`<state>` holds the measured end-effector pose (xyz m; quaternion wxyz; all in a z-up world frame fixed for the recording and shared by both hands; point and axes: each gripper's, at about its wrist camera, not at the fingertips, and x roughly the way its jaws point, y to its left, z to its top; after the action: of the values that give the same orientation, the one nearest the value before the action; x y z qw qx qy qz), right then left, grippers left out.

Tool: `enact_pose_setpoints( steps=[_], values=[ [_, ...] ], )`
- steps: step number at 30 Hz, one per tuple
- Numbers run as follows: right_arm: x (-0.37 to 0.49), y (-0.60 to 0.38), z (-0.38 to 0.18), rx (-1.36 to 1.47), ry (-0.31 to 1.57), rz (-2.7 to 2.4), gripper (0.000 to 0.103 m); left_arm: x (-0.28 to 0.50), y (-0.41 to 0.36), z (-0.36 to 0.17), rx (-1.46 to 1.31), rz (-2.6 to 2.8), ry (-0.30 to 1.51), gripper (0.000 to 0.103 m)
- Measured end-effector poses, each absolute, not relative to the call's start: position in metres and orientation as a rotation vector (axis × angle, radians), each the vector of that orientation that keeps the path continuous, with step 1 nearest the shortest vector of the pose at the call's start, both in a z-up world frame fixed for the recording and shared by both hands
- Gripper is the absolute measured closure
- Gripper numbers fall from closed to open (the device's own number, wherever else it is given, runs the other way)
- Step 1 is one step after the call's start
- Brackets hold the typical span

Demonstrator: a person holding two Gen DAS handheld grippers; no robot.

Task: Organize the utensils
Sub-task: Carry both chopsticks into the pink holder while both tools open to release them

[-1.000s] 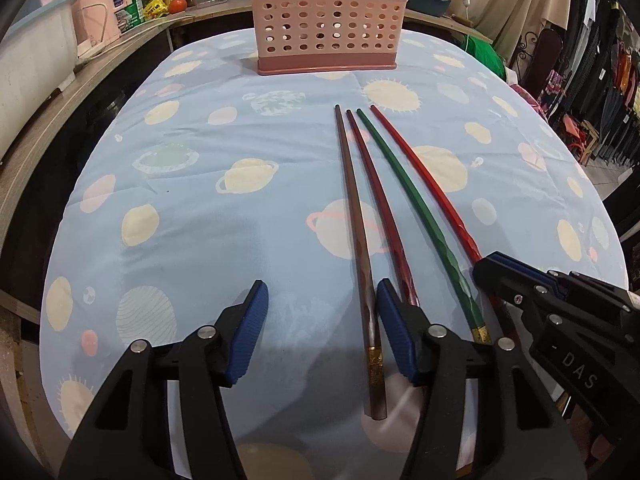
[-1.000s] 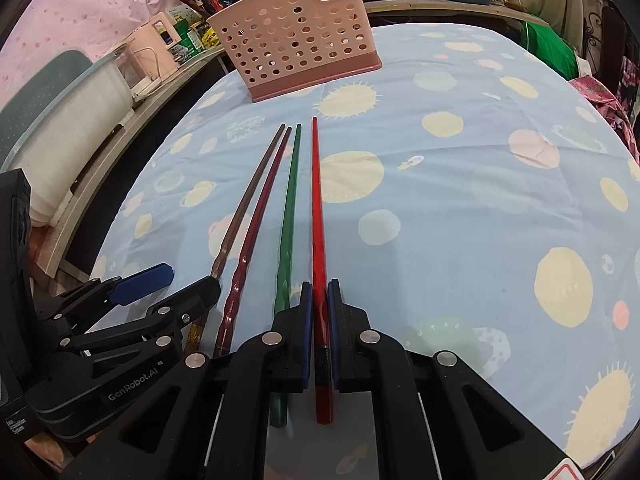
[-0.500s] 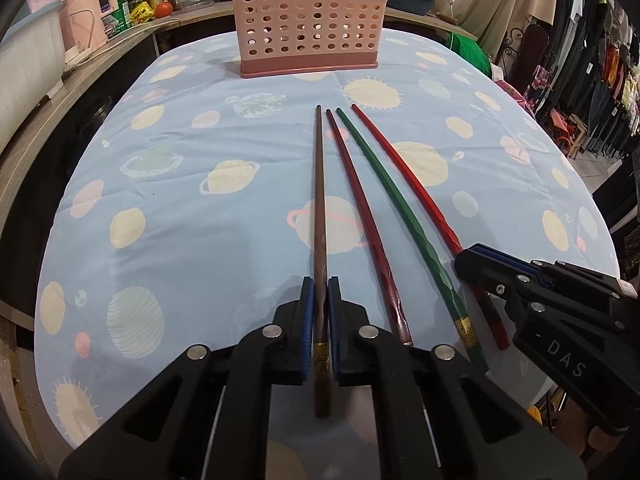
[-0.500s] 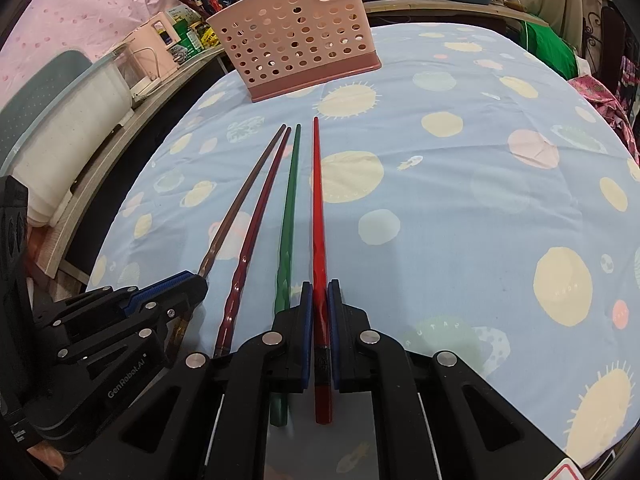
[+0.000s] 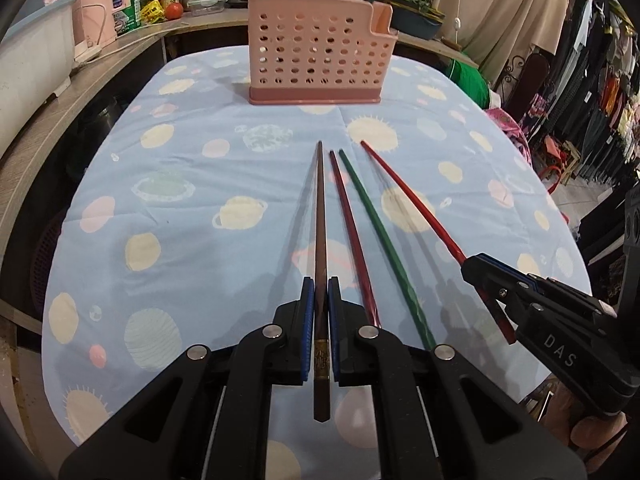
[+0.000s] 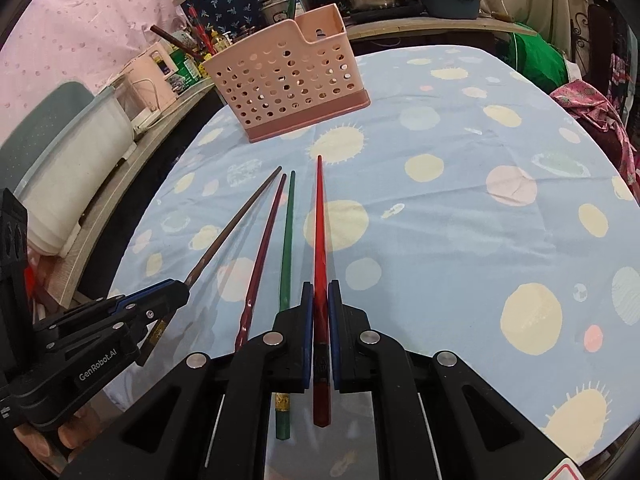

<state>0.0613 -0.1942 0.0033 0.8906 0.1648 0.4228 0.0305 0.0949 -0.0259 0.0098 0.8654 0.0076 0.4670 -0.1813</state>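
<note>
Brown chopstick (image 5: pixel 320 240) | clamped in left gripper (image 5: pixel 319 312) | red chopstick (image 6: pixel 319 240) | clamped in right gripper (image 6: pixel 319 312) | light, stiff, slippery; pinched near thick ends

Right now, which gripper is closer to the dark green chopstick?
Right. The right gripper, clamping the bright red chopstick, sits beside the dark green chopstick; the left gripper is one chopstick farther away.

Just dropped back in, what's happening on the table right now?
Both grippers are busy with chopsticks. The left gripper is shut on the brown chopstick, and the right gripper is shut on the bright red chopstick. The dark red chopstick and the green chopstick lie between them on the planet-print tablecloth. The pink perforated holder stands at the far end.
</note>
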Motion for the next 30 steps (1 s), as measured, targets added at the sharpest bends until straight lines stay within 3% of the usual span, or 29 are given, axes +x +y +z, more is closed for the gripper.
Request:
enact_pose_setpoints(
  steps=[30],
  values=[
    [0.131, -0.245, 0.116, 0.414, 0.580, 0.014, 0.096, 0.177, -0.015, 0.140, -0.080, -0.333, 0.702, 0.096]
  ],
)
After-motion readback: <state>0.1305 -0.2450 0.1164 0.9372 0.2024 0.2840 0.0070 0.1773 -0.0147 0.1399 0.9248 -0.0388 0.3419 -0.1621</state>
